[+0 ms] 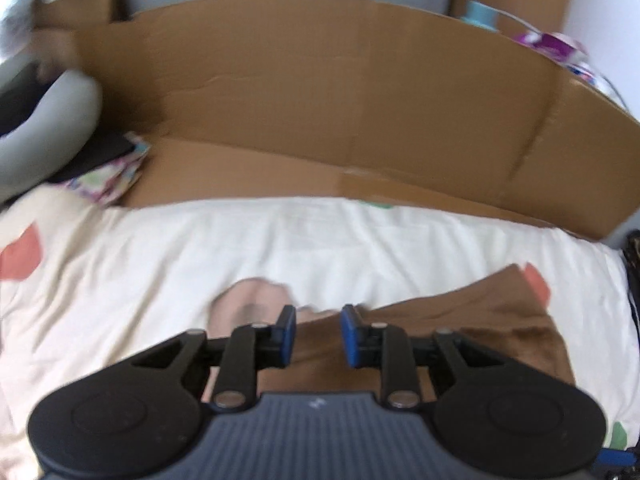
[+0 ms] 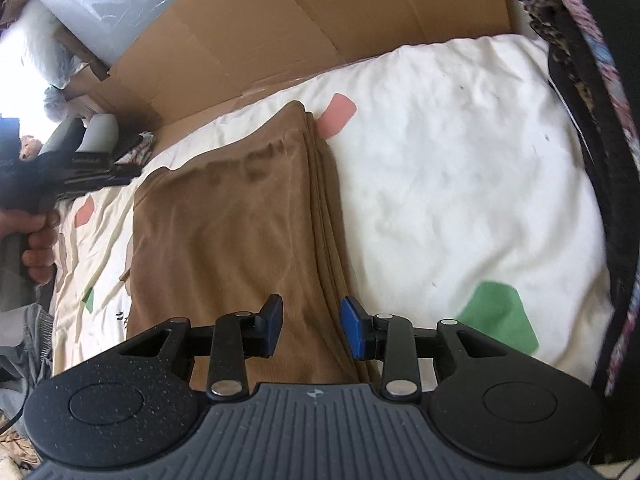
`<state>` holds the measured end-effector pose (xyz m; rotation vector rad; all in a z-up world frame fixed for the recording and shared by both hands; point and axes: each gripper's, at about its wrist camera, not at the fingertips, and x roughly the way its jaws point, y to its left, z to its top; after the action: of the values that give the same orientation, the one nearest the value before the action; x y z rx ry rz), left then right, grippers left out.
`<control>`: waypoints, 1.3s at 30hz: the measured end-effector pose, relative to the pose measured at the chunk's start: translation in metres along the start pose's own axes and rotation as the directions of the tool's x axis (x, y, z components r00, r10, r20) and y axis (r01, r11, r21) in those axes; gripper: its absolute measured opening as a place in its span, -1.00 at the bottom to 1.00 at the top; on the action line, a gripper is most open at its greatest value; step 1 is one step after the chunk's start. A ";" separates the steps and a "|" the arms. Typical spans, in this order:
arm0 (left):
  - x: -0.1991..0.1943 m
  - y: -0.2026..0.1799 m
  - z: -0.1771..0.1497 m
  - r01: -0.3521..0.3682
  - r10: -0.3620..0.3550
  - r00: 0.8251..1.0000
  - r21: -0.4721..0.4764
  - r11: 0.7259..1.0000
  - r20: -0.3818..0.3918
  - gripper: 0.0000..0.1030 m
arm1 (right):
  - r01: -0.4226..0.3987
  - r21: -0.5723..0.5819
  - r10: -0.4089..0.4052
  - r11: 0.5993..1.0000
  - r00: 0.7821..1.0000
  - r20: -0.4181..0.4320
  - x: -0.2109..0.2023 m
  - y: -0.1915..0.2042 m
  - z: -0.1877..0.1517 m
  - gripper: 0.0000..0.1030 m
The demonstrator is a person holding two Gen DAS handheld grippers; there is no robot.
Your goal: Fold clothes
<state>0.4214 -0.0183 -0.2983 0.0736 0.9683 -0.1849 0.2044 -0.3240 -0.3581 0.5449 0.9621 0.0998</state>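
White quilt (image 2: 440, 160) fronts cardboard (image 1: 320, 92). Folded brown garment (image 2: 224, 232) lies flat at quilt centre. Left gripper (image 1: 318, 334) and right gripper (image 2: 310, 330) both gape empty, the right one straddling the 3 o'clock stacked edge, likely pre-fold.

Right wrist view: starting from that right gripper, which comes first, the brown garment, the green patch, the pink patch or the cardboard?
1. Brown garment, directly under the right gripper.
2. Green patch, right.
3. Pink patch, beyond the garment's far corner.
4. Cardboard, at the back.
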 end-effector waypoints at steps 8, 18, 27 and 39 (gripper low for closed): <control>0.013 0.022 -0.016 0.000 -0.003 0.998 -0.058 0.998 -0.066 -0.29 | 0.016 -0.004 -0.016 1.000 1.000 -0.016 0.019 -0.006 0.009 -0.24; 0.038 0.039 -0.021 0.008 -0.022 0.996 -0.160 0.987 -0.087 -0.50 | -0.001 0.053 0.002 0.999 1.000 -0.022 0.026 -0.026 0.011 -0.28; 0.032 0.050 -0.002 -0.005 -0.005 0.999 -0.212 0.977 -0.048 -0.68 | -0.048 0.083 0.050 0.995 0.998 -0.028 0.016 -0.029 0.013 -0.26; -0.031 0.047 -0.036 0.080 -0.103 0.987 -0.180 0.980 -0.124 -0.26 | -0.071 0.071 0.072 0.995 0.997 -0.022 0.002 -0.018 0.003 -0.25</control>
<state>0.3844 0.0370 -0.2942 -0.1214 1.1176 -0.1809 0.2052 -0.3401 -0.3667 0.6441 0.9730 0.1378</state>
